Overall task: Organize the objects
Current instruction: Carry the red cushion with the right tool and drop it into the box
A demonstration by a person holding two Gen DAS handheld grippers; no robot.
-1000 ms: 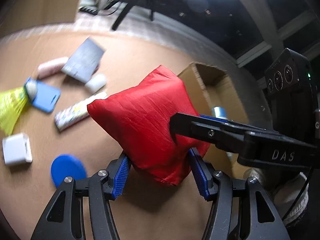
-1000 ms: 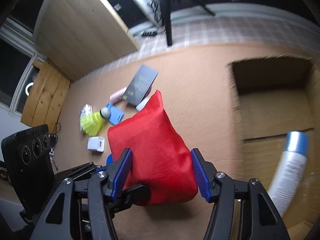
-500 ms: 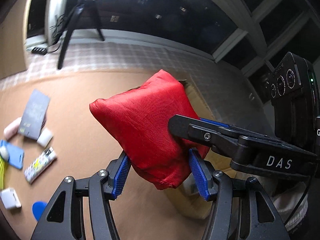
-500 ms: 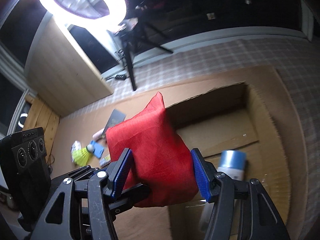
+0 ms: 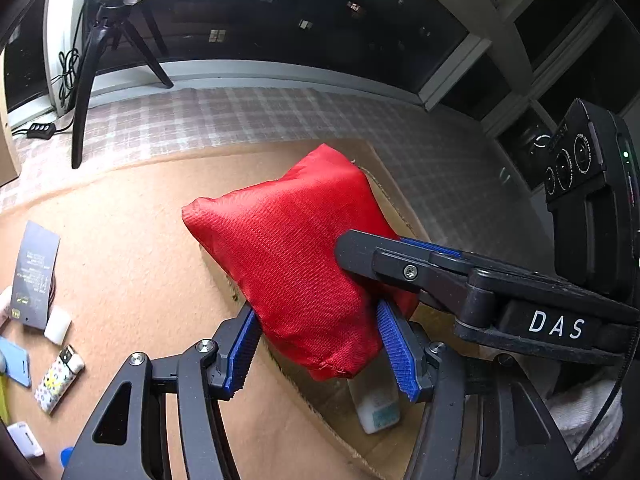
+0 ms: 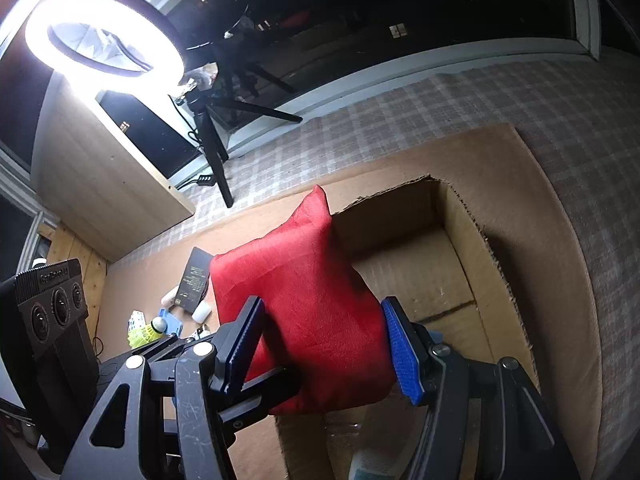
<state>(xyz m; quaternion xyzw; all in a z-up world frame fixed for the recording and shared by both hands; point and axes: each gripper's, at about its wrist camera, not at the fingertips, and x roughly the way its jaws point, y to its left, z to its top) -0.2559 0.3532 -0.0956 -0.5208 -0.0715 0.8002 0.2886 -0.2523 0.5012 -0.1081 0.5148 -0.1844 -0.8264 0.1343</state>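
A red fabric pouch [image 5: 296, 252] is held in the air by both grippers at once. My left gripper [image 5: 320, 344] is shut on its lower end. My right gripper [image 6: 320, 344] is shut on the same pouch [image 6: 312, 304] from the other side; its finger [image 5: 400, 264] crosses the pouch in the left wrist view. The pouch hangs over the open cardboard box [image 6: 464, 216], above its near left part. A white bottle [image 5: 378, 408] lies on the box floor beneath it.
On the brown mat [image 5: 120, 240] to the left lie a dark booklet [image 5: 34, 280], a small white block [image 5: 58, 330], a patterned lighter-like case [image 5: 58, 378], a blue card [image 5: 16, 362] and a yellow shuttlecock [image 6: 146, 332]. A tripod [image 5: 92, 80] with ring light [image 6: 104, 36] stands behind.
Both grippers have carried the pouch up and to the right, from above the mat to over the box. The loose items now lie farther left.
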